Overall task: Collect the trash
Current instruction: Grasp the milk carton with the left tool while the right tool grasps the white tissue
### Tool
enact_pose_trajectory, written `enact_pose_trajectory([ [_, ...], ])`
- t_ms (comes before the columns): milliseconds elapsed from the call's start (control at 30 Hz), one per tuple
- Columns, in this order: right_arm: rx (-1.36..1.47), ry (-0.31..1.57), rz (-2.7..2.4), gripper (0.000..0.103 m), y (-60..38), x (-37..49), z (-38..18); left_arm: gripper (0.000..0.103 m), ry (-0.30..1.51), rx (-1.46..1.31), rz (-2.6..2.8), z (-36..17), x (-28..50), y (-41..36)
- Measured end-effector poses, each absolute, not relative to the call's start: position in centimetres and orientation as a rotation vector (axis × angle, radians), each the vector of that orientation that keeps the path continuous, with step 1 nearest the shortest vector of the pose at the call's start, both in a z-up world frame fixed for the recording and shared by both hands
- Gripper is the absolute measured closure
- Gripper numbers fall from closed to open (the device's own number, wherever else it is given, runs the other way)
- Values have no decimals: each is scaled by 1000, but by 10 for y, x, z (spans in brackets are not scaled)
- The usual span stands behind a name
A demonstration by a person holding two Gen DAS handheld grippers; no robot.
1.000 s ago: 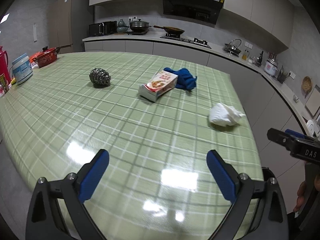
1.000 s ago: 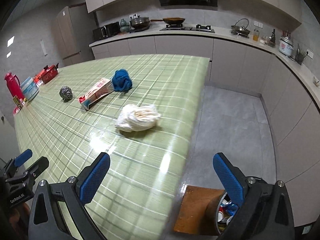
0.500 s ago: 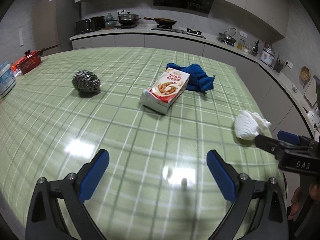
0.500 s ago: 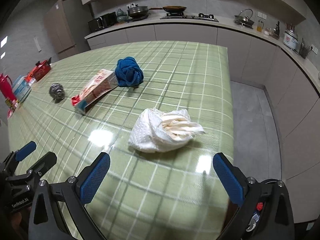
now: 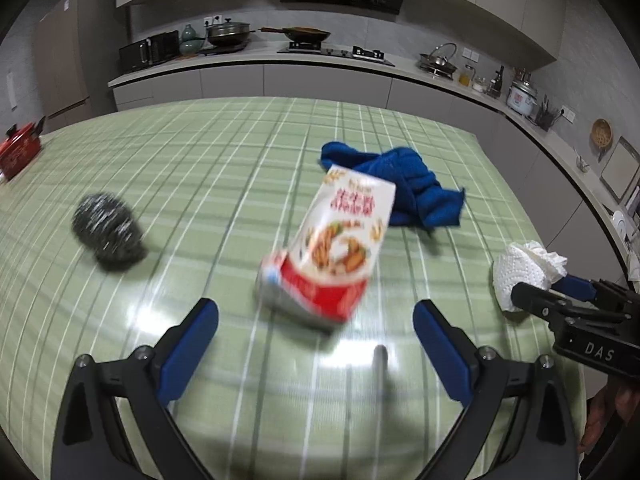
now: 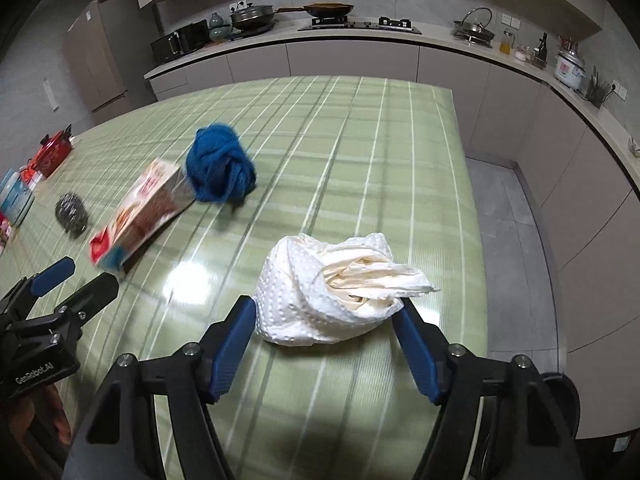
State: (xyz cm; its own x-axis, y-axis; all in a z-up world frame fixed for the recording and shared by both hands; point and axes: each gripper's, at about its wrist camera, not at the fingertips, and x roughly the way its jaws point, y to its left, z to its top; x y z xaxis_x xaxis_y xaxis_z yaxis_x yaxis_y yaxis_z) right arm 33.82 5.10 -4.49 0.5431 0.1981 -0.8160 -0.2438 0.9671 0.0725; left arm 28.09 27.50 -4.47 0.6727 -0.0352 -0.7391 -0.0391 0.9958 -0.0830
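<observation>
"DAS" on right gripper (image 5: 576,300), "GenRobot.AI" left (image 6: 64,280)

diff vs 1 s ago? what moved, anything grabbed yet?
Both grippers advanced over the table. The right gripper closed in until its open fingers bracket the crumpled paper towel; not clamped yet. The left gripper, open, approached the food box. Nothing grabbed or released. Box, blue cloth and steel scrubber stayed put.
</observation>
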Motion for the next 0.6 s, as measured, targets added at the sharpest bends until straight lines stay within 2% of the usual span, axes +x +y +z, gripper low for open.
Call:
enact_pose_trajectory([
  [67, -51, 960, 256, 31, 53, 351, -45, 5, 839, -86, -7, -46, 291, 274],
  [233, -51, 960, 247, 31, 59, 374, -47, 13, 872, -69, -48, -53, 313, 269],
  [333, -55, 961, 251, 31, 64, 382, -50, 24, 888, -73, -67, -53, 322, 268],
  [400, -57, 964, 257, 38, 67, 386, -51, 38, 886, -60, -69, -52, 325, 267],
  [467, -58, 962, 262, 42, 70, 388, -51, 40, 880, -72, -83, -50, 325, 267],
  [500, -60, 960, 264, 44, 70, 388, -50, 51, 871, -81, -89, -49, 323, 268],
  [600, -64, 948, 275, 49, 72, 386, -46, 55, 851, -87, -97, -43, 317, 269],
])
